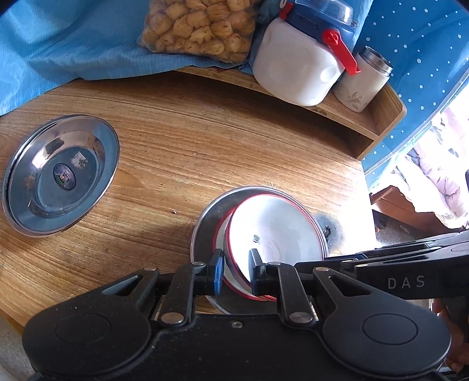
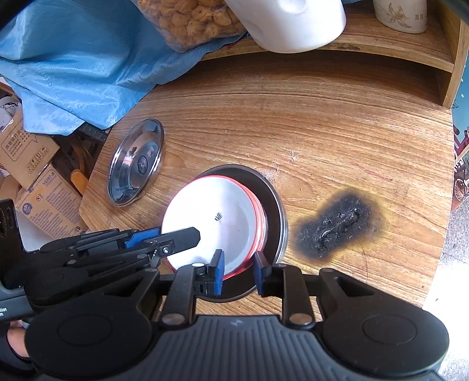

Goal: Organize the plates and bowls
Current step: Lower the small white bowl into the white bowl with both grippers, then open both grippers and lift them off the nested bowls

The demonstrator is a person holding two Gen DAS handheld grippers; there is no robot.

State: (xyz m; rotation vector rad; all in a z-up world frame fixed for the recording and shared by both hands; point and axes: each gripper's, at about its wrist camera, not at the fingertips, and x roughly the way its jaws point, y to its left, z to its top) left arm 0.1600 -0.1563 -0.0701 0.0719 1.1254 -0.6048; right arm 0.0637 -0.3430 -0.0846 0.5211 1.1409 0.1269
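Both grippers grasp the white red-rimmed bowl's rim: the left gripper [image 1: 236, 271] at one edge, the right gripper [image 2: 239, 272] apparently at the opposite. The bowl [image 2: 214, 222] tilts inside a steel plate [image 2: 274, 205] on the wooden table [image 2: 293, 117]; another steel plate [image 1: 58, 175] lies apart.

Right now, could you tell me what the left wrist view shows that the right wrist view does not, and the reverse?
Only the left wrist view shows the white jug's blue lid with its red clasp, and a steel-capped cup whole.

Only the right wrist view shows the whole burn mark on the table and cardboard boxes beyond the table's edge.

Both show the white red-rimmed bowls sitting in a steel plate, the left gripper and right gripper each gripping their rims, and a second steel plate.
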